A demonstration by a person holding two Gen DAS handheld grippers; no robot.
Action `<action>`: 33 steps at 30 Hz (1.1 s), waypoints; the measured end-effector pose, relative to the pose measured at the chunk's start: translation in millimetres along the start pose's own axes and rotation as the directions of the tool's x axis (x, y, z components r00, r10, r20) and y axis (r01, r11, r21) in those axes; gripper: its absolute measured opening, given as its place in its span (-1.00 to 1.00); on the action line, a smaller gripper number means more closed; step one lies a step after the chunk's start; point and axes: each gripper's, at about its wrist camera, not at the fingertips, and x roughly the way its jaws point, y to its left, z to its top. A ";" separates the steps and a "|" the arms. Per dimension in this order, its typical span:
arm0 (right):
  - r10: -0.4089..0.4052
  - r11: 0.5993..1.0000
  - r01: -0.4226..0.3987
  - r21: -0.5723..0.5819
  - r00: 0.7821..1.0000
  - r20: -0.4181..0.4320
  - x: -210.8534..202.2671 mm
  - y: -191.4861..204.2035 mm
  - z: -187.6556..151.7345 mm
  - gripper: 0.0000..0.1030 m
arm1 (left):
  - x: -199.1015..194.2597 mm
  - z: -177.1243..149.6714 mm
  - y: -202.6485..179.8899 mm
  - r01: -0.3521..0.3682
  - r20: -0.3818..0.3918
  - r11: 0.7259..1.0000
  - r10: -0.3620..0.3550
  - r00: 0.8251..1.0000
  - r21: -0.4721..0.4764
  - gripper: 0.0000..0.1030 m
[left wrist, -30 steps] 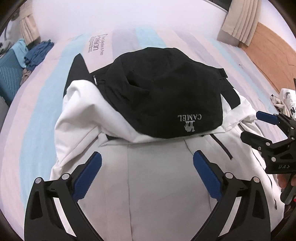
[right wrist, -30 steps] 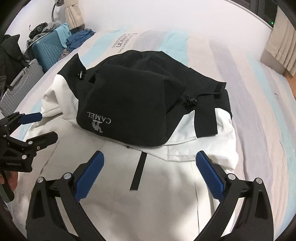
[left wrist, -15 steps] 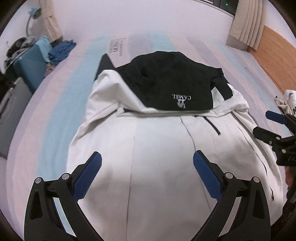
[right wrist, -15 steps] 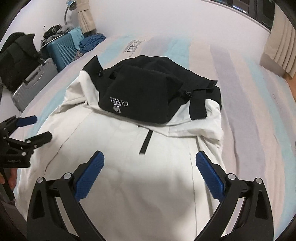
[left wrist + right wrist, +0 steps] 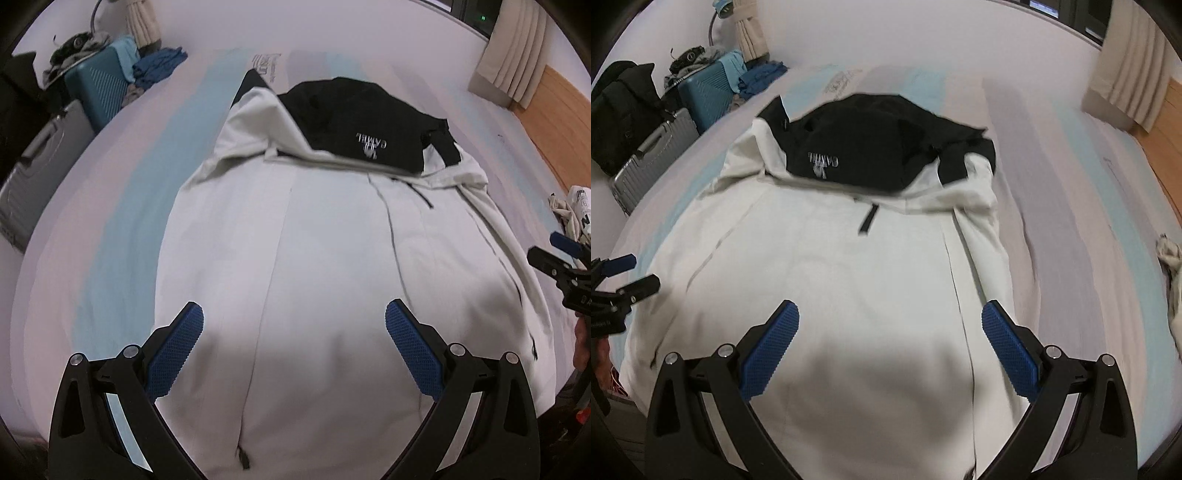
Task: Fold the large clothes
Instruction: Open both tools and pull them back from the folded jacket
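Jacket laid flat on bed, both grippers empty above its hem.

The white jacket (image 5: pixel 314 258) lies lengthwise along the middle of the striped bed (image 5: pixel 122 206), black hood (image 5: pixel 354 122) folded down toward the far edge. Left gripper (image 5: pixel 294 345) and right gripper (image 5: pixel 890 343) hover over the near end, jaws spread wide, holding nothing. Suitcases (image 5: pixel 701 92) stand beyond the bed's far left corner.

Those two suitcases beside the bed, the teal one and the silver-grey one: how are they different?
The teal ribbed suitcase stands farther along the bed, with loose clothes heaped on top. The silver-grey ribbed suitcase sits nearer the camera, shows a handle on its upper face, and has a black bag behind it rather than clothes on it. Both are hard-shelled and stand against the striped bed.
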 end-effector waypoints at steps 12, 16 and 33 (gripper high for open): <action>-0.073 0.996 0.075 0.038 0.997 -0.040 -58.0 -3.8 -84.9 0.85 | -43.4 -71.9 37.4 0.033 -0.044 0.999 -0.033 0.999 0.002 0.88; -0.090 0.994 0.095 0.050 0.992 -0.085 -61.5 -13.0 -116.0 0.85 | -48.0 -95.2 37.2 0.035 -0.070 0.999 -0.035 0.997 0.008 0.88; -0.024 0.979 0.071 0.189 0.970 -0.244 -23.9 -83.7 -191.2 0.85 | -5.6 -168.1 60.2 -0.016 -0.158 0.999 0.009 0.987 -0.046 0.88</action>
